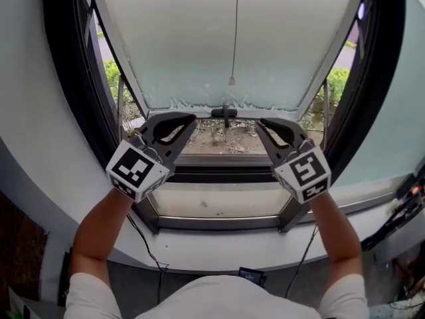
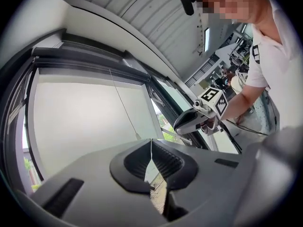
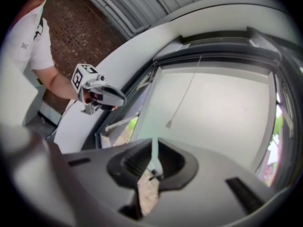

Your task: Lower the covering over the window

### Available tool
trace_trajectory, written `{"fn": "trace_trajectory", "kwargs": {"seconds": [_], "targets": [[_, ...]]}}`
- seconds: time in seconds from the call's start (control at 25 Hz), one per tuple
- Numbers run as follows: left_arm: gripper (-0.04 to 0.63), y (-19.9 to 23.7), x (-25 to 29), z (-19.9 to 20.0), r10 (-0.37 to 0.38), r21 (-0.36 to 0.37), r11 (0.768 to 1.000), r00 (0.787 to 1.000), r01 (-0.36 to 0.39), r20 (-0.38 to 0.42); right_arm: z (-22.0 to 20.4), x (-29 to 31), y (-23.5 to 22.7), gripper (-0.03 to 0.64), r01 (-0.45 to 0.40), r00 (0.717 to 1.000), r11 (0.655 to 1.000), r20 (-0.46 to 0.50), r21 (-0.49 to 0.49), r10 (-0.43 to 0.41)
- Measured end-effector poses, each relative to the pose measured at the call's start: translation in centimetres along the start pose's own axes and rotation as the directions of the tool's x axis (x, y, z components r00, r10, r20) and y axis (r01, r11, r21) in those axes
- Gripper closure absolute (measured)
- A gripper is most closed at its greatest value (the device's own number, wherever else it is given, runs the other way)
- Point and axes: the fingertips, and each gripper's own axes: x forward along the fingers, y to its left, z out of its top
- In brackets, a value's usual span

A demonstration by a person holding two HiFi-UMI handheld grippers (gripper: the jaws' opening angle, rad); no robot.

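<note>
**White blind, hem held at two points**

Translucent, covering most of the window; the hem stops short of the lower window frame. My left hand-held gripper is pressed together on the hem left of centre. My right hand-held gripper pinches it right of centre. The pull cord hangs between them.

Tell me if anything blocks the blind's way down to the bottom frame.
Nothing clearly: the gap under the blind looks open to the bottom frame. Only a small dark fitting sits at its hem, mid-window.
</note>
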Motion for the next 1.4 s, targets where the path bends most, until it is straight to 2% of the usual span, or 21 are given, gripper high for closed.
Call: {"fn": "trace_trajectory", "kwargs": {"seconds": [0.32, 0.52, 0.76, 1.12, 1.28, 1.4], "targets": [[0.58, 4.7, 2.4, 4.5, 0.059, 0.172, 0.983, 0.998, -0.061, 0.017, 4.8, 2.1, -5.5, 0.588, 0.051, 0.999, 0.991, 0.006, -0.126, -0.05], [0.58, 7.4, 3.6, 7.1, 0.091, 0.299, 0.95, 0.996, -0.088, 0.004, 8.1, 3.3, -8.0, 0.588, 0.079, 0.997, 0.977, 0.02, -0.199, -0.077], [0.58, 11.6, 4.3, 11.0, 0.165, 0.38, 0.91, 0.986, -0.166, 0.035, 12.0, 4.6, -10.3, 0.588, 0.12, 0.993, 0.949, 0.042, -0.292, -0.112], [0.58, 18.5, 5.1, 16.3, 0.314, 0.52, 0.802, 0.948, -0.294, 0.052, 18.6, 5.7, -15.2, 0.588, 0.216, 0.976, 0.885, 0.08, -0.412, -0.201], [0.58, 20.7, 5.5, 18.1, 0.375, 0.596, 0.73, 0.925, -0.334, 0.06, 20.9, 6.2, -17.5, 0.588, 0.265, 0.962, 0.83, 0.077, -0.492, -0.261], [0.578, 22.4, 5.9, 19.6, 0.427, 0.665, 0.653, 0.901, -0.363, 0.073, 23.3, 6.3, -19.6, 0.588, 0.329, 0.938, 0.755, 0.104, -0.567, -0.331]]}}
